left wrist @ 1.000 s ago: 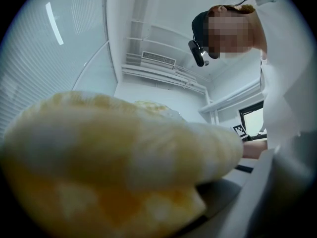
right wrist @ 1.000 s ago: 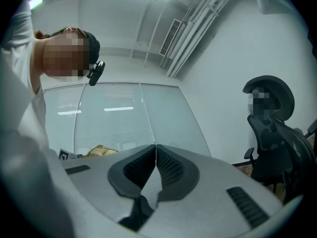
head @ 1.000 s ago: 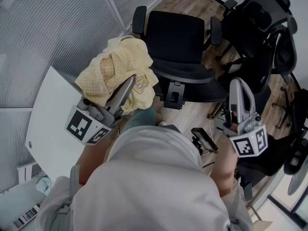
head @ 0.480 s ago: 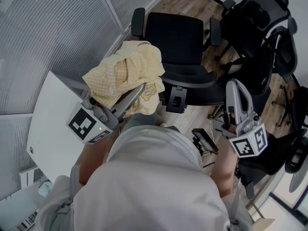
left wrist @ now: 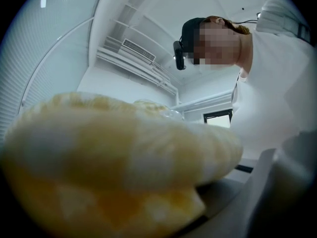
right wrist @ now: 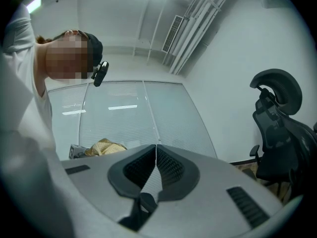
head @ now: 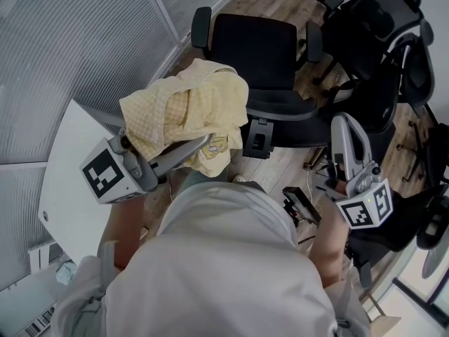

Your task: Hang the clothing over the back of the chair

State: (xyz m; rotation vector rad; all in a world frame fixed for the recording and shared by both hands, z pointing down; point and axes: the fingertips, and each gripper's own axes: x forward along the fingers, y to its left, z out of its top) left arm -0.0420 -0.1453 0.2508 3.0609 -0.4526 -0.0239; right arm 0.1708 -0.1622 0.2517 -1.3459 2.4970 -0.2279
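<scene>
A bunched pale-yellow checked garment point(head: 186, 111) hangs from my left gripper point(head: 205, 143), which is shut on it; the cloth hides the fingertips. In the left gripper view the garment point(left wrist: 114, 157) fills the lower frame, blurred and very close. It hangs just left of the black office chair point(head: 256, 48), whose curved backrest point(head: 284, 109) faces me, and its right edge overlaps the chair. My right gripper point(head: 345, 123) is shut and holds nothing, off to the right of the backrest. Its closed jaws point(right wrist: 157, 148) point at a glass wall, with the garment point(right wrist: 105, 147) small in the distance.
Several more black office chairs point(head: 382, 41) crowd the right side. A white table point(head: 66, 181) lies at my left under a ribbed glass wall point(head: 70, 41). A small black device point(head: 302, 206) sits low by my right forearm. The floor is wood.
My left gripper has swung right with the garment, bringing the cloth closer to the chair's backrest, and its marker cube has turned. The right gripper has stayed put.
</scene>
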